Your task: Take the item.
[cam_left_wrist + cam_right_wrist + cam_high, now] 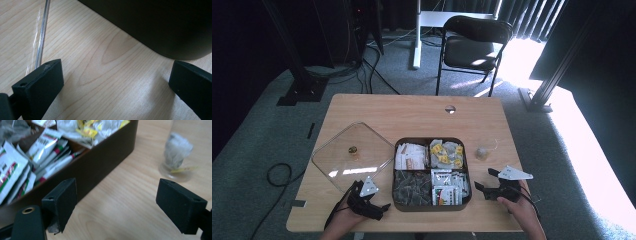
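High view: strong daylight enters from upper right, overexposing the floor [532,60] beyond the table [412,112]; the far left of the room is dark. Glare streaks the clear lid [352,155]. Right gripper view is soft, with the glass cup [178,152] and sachets [15,167] blurred; left gripper view is evenly lit and sharp on the wood grain.

— What are those handheld things made of?
— Matte black plastic. The left tool [371,202] carries a grey three-cornered plate and a trailing black cable.
— And the other?
— The right tool [486,184] matches: blocky black jaws with small screw holes, one brass-ringed.
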